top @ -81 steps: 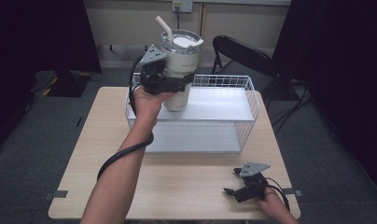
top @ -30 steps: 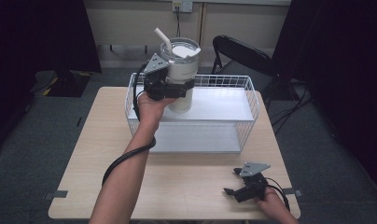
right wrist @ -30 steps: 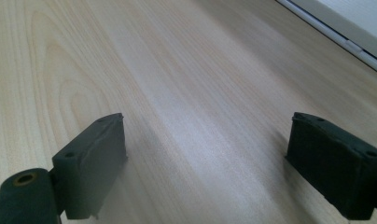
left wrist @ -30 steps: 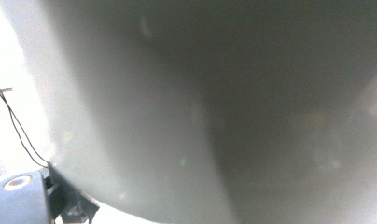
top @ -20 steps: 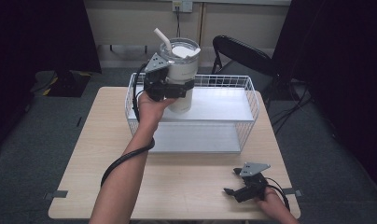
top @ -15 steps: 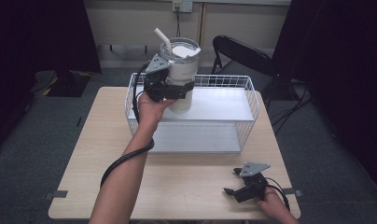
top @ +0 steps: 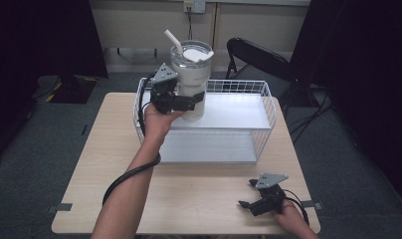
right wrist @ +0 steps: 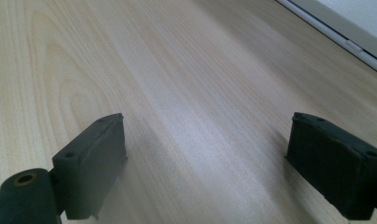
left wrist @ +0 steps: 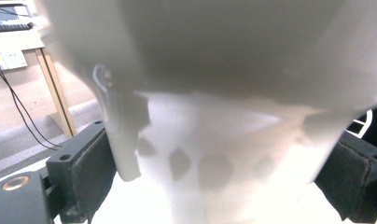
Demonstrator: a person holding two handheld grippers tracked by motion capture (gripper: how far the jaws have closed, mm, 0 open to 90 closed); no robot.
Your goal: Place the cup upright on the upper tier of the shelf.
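The left gripper [top: 185, 102] clamps the tumbler [top: 190, 79] low on its narrow base, above the basket's [top: 266, 107] top shelf, so the heavy top may tip it out, while the right gripper [top: 257, 199] rests wide open on the table [top: 89, 164].

Black folding chair [top: 258, 59] stands beyond and right of the left tongs [top: 191, 100], wall socket [top: 194, 6] on the wall behind them; bare wooden table [top: 109, 149] lies beneath the right tongs [top: 246, 194].
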